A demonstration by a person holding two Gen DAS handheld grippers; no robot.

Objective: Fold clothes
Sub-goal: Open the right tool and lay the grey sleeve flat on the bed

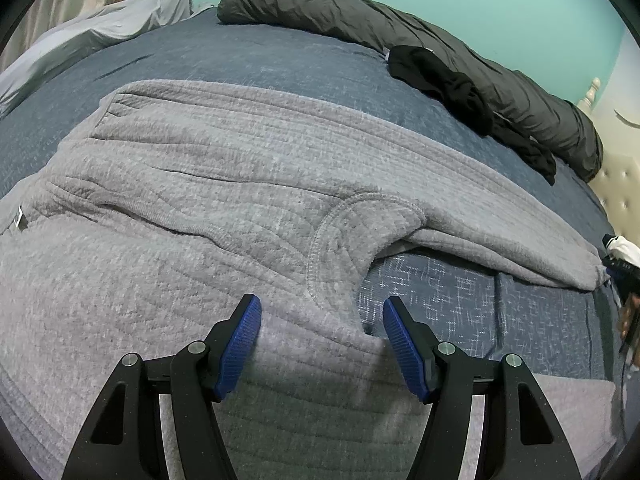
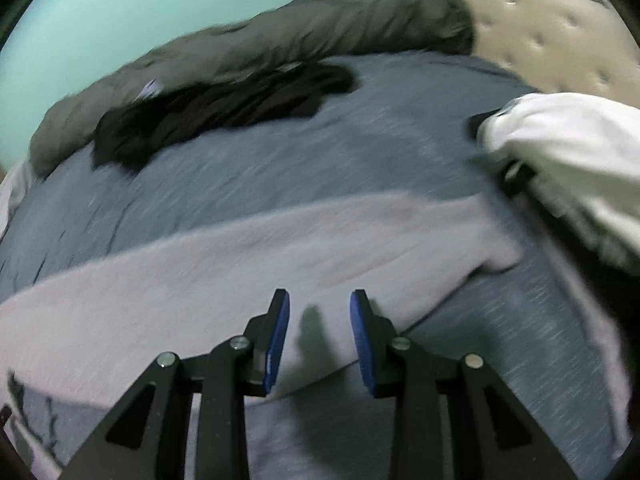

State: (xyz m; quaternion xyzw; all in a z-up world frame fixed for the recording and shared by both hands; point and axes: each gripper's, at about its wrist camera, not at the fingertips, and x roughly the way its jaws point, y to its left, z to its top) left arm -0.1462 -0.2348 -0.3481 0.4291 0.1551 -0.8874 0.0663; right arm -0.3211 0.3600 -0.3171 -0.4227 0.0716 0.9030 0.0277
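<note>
Grey knitted sweatpants [image 1: 224, 184] lie spread on a blue bedcover [image 1: 256, 60]. One leg [image 1: 500, 240] stretches to the right. My left gripper [image 1: 322, 344] hovers low over the crotch seam, jaws wide apart, with grey cloth lying between the blue pads [image 1: 240, 344] but not pinched. In the right wrist view, which is blurred by motion, my right gripper [image 2: 320, 340] stands partly open over the grey leg [image 2: 280, 248], near its lower edge. Nothing sits between its pads [image 2: 278, 340]. The leg's end [image 2: 496, 256] lies to the right.
A rolled dark grey duvet [image 1: 400, 28] runs along the far side of the bed by a teal wall, with a black garment [image 1: 452, 84] against it. A white garment [image 2: 568, 152] lies at the right. A beige tufted headboard [image 2: 540, 32] stands behind it. Pale bedding [image 1: 100, 28] sits far left.
</note>
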